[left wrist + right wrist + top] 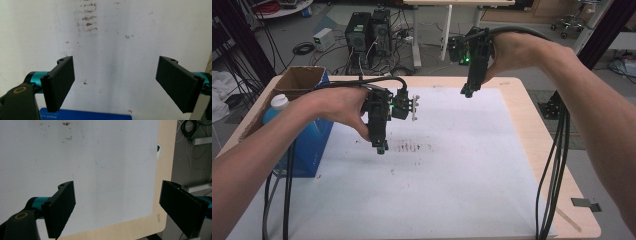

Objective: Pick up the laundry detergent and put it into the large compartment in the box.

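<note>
Hovering wide-jawed, left claw mid-sheet, right claw near far edge.

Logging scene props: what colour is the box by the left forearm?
Blue, with a brown cardboard top; the box shows best in the high view.

Your worktop: pale wood, rounded corners, white sheet over most of it, brown smudges near centre. Beyond it: grey floor, two black computer towers, tangled cables, white desk legs, office chair far right.
</note>
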Motion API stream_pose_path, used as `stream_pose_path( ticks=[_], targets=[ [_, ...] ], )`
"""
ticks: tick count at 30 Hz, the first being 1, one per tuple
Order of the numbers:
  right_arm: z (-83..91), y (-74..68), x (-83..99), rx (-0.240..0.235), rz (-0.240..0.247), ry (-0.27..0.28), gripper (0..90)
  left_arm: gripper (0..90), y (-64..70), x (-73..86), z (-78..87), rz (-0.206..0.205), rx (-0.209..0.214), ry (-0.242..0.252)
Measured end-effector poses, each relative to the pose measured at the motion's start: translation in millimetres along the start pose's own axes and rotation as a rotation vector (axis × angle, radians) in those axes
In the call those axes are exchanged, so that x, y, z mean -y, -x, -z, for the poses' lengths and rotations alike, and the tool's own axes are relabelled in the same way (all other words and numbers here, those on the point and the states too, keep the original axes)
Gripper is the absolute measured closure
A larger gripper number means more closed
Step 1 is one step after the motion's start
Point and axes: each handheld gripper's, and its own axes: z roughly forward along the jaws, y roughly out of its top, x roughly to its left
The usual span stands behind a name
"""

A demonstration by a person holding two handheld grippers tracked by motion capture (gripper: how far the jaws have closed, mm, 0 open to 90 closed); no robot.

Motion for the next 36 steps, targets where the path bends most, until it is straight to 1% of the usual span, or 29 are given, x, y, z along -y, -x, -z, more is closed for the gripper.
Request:
stream_pose_path(
  ticks=[5,6,8,12,16,18,19,20,23,24,25,27,28,35,36],
  targets=[
    [-1.9,-0.8,0.1,-0.003,-0.001,-0.002,12.7,15.6,0.0,0.6,-2.2,0.004,0.005,-0.008],
    [-2.0,-1.0,-0.1,-0.004,-0.001,-0.003,12.8,15.6,-0.2,0.6,-2.3,-0.002,0.007,-0.009],
    [-2.2,-0.9,-0.3,-0.004,0.003,-0.001,12.7,15.6,0.2,0.7,-3.5,0.004,0.007,-0.009],
    [-2.0,-1.6,-1.3,-0.004,0.001,-0.003,12.7,15.6,0.6,1.6,-6.0,0.001,0.005,-0.020],
    [-1.5,-2.1,-0.9,-0.003,0.001,-0.003,12.7,15.6,1.6,2.4,-7.4,0.007,0.005,-0.013],
    [-1.0,-2.8,-0.6,-0.002,-0.001,-0.005,12.7,15.6,1.2,1.8,-7.1,-0.004,0.006,-0.029],
    [-0.9,-3.3,-0.5,-0.001,-0.004,-0.005,12.7,15.6,2.7,1.7,-8.3,0.009,0.007,-0.017],
    [-0.6,-3.5,-0.4,-0.001,0.000,-0.004,12.7,15.6,2.6,1.3,-8.3,0.002,0.008,-0.023],
    [-0.5,-3.8,0.1,-0.001,0.002,-0.001,12.7,15.6,3.4,0.8,-9.5,0.003,0.007,-0.022],
    [-0.7,-4.1,0.7,-0.001,0.000,-0.002,12.8,15.6,2.9,0.1,-9.1,-0.007,0.010,-0.033],
    [-0.7,-4.1,0.7,-0.001,0.000,-0.002,12.8,15.6,4.0,0.0,-10.1,0.003,0.011,-0.024],
    [-0.6,-4.8,1.8,-0.002,-0.007,-0.005,12.7,15.6,3.8,-0.6,-10.4,-0.006,0.012,-0.034],
    [-0.8,-4.6,2.2,-0.002,-0.002,-0.003,12.8,15.6,4.4,-0.6,-11.0,0.003,0.011,-0.027],
    [-1.7,-4.6,3.5,-0.003,-0.010,-0.004,12.7,15.6,4.2,-0.9,-12.5,-0.004,0.016,-0.034],
    [-2.1,-3.7,3.2,-0.005,-0.002,0.000,12.7,15.6,4.4,-0.9,-12.6,-0.001,0.016,-0.033]
  ],
)
